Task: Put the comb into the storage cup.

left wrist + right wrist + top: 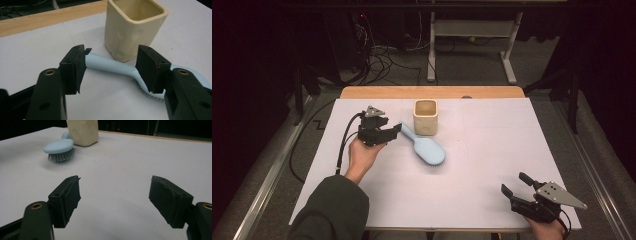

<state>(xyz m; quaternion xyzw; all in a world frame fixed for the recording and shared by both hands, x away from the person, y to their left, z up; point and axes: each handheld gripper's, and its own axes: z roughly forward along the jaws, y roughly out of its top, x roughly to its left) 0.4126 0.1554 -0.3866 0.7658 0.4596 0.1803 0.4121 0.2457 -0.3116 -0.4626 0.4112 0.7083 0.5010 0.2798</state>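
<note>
Left claw (111, 68) open around the pale blue brush (424, 147) handle at frame centre beside the cup (425, 117); could pinch off-centre, twist the brush, knock the cup.

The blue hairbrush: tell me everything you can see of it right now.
The hairbrush looks like pale blue plastic, with an oval head and dark bristles facing down on the white table. Its slim handle runs toward the cream cup, close beside it. The left gripper straddles the handle, jaws open, pads apparently not yet pressing.
</note>
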